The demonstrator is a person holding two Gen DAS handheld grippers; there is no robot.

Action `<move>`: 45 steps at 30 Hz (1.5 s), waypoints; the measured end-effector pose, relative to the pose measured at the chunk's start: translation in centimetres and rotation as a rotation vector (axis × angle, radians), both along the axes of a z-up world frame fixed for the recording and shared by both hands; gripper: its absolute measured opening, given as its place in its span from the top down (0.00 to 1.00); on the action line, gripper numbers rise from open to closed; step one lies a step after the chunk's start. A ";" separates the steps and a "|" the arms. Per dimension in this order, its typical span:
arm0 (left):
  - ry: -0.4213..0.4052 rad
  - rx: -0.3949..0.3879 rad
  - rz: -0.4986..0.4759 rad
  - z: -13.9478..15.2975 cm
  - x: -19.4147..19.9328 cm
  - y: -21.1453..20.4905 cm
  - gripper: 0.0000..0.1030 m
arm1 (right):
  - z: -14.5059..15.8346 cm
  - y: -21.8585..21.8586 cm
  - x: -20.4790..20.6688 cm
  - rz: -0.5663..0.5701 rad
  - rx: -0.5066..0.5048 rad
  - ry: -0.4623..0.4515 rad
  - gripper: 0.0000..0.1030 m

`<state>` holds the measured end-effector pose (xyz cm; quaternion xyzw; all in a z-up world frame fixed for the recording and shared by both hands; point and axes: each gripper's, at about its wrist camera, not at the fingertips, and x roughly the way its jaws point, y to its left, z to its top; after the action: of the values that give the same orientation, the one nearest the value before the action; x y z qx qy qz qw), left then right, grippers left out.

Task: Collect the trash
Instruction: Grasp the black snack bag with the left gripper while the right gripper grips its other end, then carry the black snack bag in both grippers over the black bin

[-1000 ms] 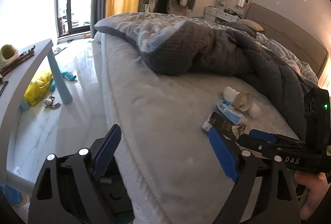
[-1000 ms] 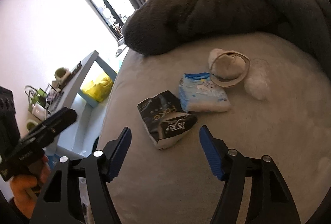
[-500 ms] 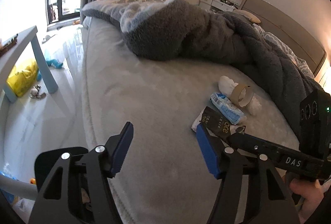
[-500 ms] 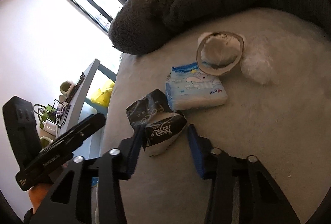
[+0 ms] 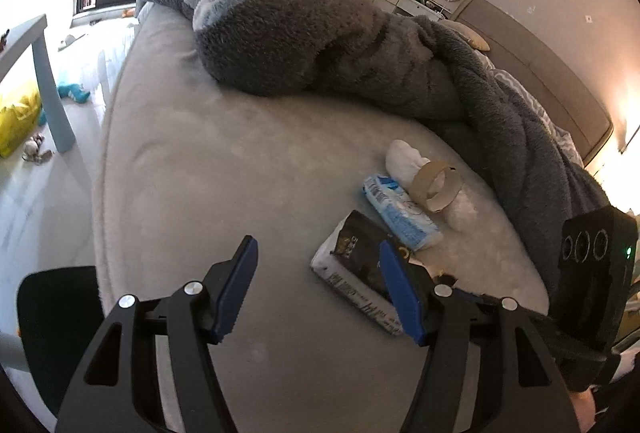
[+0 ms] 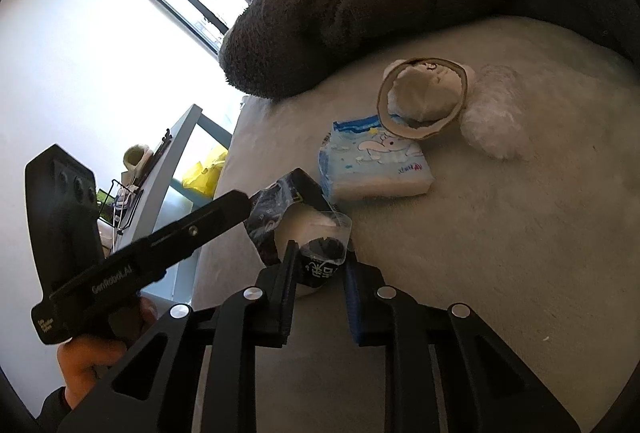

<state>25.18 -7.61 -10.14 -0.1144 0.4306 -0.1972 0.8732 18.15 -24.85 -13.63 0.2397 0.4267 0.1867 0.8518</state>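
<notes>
Trash lies in a cluster on the grey bed (image 5: 240, 161). It is a black snack wrapper (image 5: 356, 253), a blue tissue pack (image 5: 400, 213), a cardboard tape ring (image 5: 436, 187) and white tissue wads (image 5: 404, 161). My right gripper (image 6: 320, 261) has its jaws closing tight on the black wrapper (image 6: 320, 265), and the pads press its crumpled near end. The blue pack (image 6: 372, 161), the ring (image 6: 420, 97) and a tissue wad (image 6: 496, 117) lie just beyond. My left gripper (image 5: 320, 293) is open over bare bedding, just left of the wrapper, with nothing between its pads.
A dark grey fleece blanket (image 5: 320, 45) is heaped across the far half of the bed. Past the bed's left edge are a pale blue side table (image 5: 48, 81), a yellow bag (image 5: 16, 121) on the floor and a black shape (image 5: 56, 317) low down. A hand (image 6: 96, 353) holds the left gripper.
The right gripper's jaws came together onto the black wrapper. The left gripper moved forward over the bed toward the trash and its jaws narrowed.
</notes>
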 end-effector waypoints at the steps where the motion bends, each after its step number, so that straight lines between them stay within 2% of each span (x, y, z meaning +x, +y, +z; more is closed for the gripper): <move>1: 0.006 -0.008 0.000 -0.1 0.0 -0.1 0.37 | 0.0 0.0 -0.1 0.005 -0.003 0.000 0.79; 3: 0.028 -0.026 0.002 -0.4 0.1 -0.3 0.37 | 0.0 -0.1 -0.1 0.013 -0.004 0.000 0.79; 6: 0.056 -0.056 0.006 -0.9 0.3 -0.4 0.44 | 0.0 -0.1 -0.1 0.023 -0.011 0.004 0.79; 11: 0.075 -0.060 -0.008 -1.3 0.2 -0.9 0.69 | 0.0 0.0 -0.3 0.031 -0.020 0.003 0.79; 12: 0.076 -0.053 -0.013 -1.3 0.1 -1.0 0.70 | 0.1 0.1 -0.3 0.031 -0.022 0.002 0.79; 17: 0.072 -0.050 -0.012 -1.1 -0.3 -0.6 0.74 | 0.2 0.5 0.0 0.032 -0.022 0.002 0.79; 27: 0.040 -0.047 0.021 0.1 -0.8 2.2 0.76 | 0.6 3.2 1.0 0.067 -0.021 -0.008 0.79; 45: 0.017 -0.036 0.114 1.1 -1.8 10.5 0.76 | 1.0 12.0 3.2 0.168 -0.022 -0.027 0.79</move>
<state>23.42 2.87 -9.06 -0.1560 0.4272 -0.1540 0.8772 21.35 -12.83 -12.64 0.1911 0.4358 0.2562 0.8414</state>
